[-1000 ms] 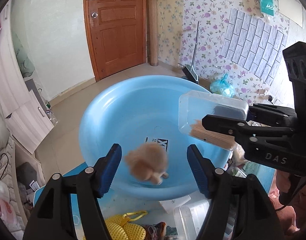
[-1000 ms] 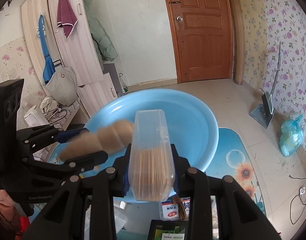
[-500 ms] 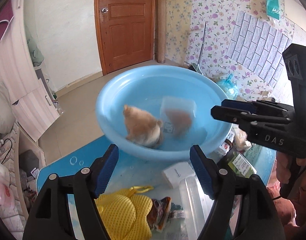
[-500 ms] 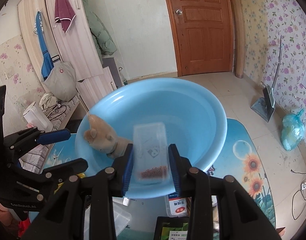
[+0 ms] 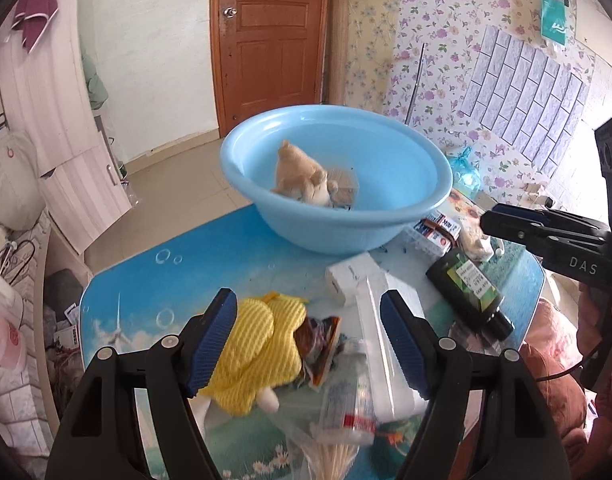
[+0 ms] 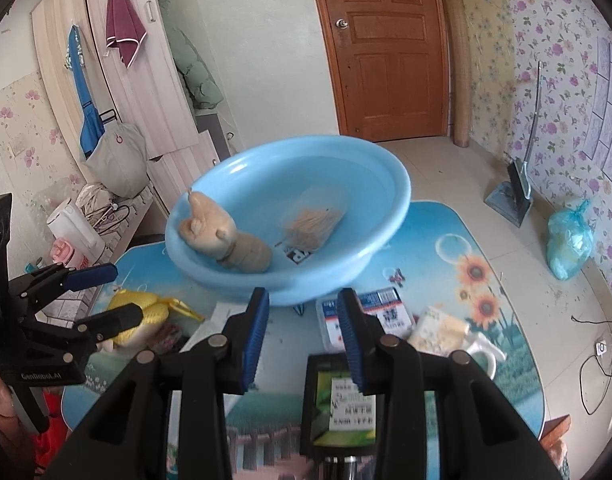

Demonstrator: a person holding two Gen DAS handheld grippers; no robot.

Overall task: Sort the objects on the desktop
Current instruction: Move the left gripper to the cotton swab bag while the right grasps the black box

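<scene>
A light blue basin (image 5: 406, 216) (image 6: 390, 216) stands at the far side of the blue picture-printed table (image 5: 154, 272). In it lie a tan plush toy (image 5: 302, 172) (image 6: 222, 236) and a clear box of toothpicks (image 5: 344, 186) (image 6: 312, 226). My left gripper (image 5: 308, 336) is open and empty above a yellow mesh toy (image 5: 250, 344) and a clear plastic case (image 5: 380, 344). My right gripper (image 6: 302, 328) is open and empty, near the basin's front rim, over a dark green bottle (image 6: 342, 404); in the left wrist view the bottle (image 5: 466, 288) lies at the right.
On the table near the basin lie a white box (image 5: 350, 276), a blue-and-white card pack (image 6: 366, 316) (image 5: 434, 232), a snack wrapper (image 5: 318, 340), a small labelled bottle (image 5: 346, 404), loose toothpicks (image 5: 334, 460) and a pale plush piece (image 6: 438, 332). Floor, wardrobe and door lie beyond.
Both grippers let go of their loads into the basin: the plush toy from the left, the toothpick box from the right. Both have since pulled back toward the near side of the table.
</scene>
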